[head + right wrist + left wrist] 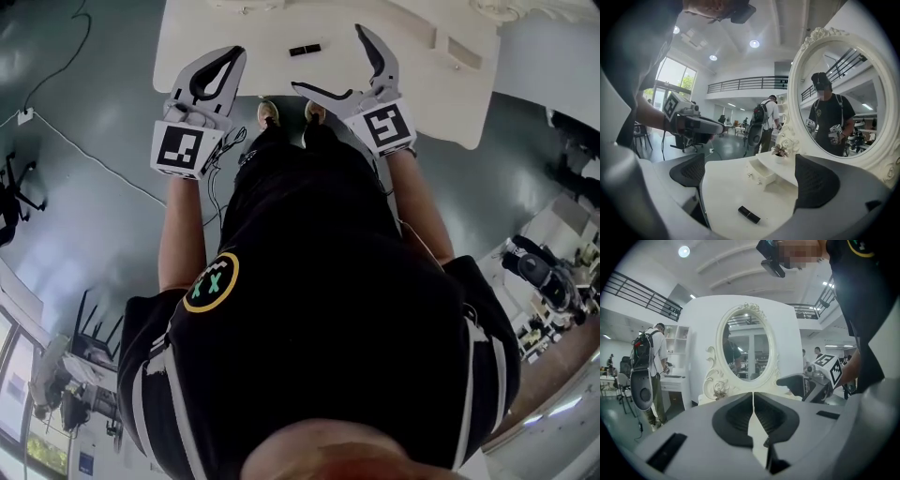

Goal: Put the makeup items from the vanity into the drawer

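Note:
A small black lipstick tube (305, 49) lies on the white vanity top (197, 37); in the right gripper view the tube (749, 214) sits on the vanity just ahead of the jaws. My right gripper (328, 59) hovers over the vanity's front edge, open, its wide jaws (750, 176) either side of the tube's area and holding nothing. At the vanity's left front corner is my left gripper (234, 54), its pads (753, 394) pressed together with nothing between them. A little white drawer (761, 173) with knobs stands pulled out below the oval mirror (843, 108).
A tiny flower pot (779, 151) sits on the shelf above the drawer. The ornate mirror (747, 350) rises at the back of the vanity. A person with a backpack (649, 362) stands beyond the table. Cables (84, 150) run over the grey floor on the left.

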A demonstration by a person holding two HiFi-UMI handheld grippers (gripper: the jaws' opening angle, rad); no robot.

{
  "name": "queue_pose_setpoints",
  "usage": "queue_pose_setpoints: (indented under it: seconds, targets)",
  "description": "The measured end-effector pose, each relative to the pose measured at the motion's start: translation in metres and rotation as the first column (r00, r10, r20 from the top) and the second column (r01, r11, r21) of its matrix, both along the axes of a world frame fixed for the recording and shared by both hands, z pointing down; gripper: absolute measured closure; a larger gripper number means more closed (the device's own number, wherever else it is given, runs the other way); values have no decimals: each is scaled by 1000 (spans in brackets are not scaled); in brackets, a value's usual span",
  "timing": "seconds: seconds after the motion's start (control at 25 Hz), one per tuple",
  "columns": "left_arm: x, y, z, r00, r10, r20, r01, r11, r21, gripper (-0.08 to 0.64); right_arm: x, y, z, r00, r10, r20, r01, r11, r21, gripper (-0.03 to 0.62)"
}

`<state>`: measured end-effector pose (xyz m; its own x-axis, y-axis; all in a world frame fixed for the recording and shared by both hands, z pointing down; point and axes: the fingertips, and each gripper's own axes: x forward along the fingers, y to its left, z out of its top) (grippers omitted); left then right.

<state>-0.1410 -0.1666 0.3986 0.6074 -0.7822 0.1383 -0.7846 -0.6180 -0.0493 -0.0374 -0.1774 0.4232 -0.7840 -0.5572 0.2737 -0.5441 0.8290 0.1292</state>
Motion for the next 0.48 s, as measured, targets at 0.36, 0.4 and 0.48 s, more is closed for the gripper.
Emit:
queue_pose_setpoints:
  seconds: [0.36,0.4,0.48]
  targets:
    - [7,-15,-11,996,-92,1,92,996,-10,532,-2,-29,55,992,-120,-34,120,993,-21,-8]
    - [7,-16,-12,995,-95,4,95,995,-8,532,-2,-31,66,990,-133,-46,131,991,-34,-8]
    - [10,-17,-15,995,-94,11,95,996,-1,532,-3,-35,92,985,-154,-78,150,987,-62,-8]
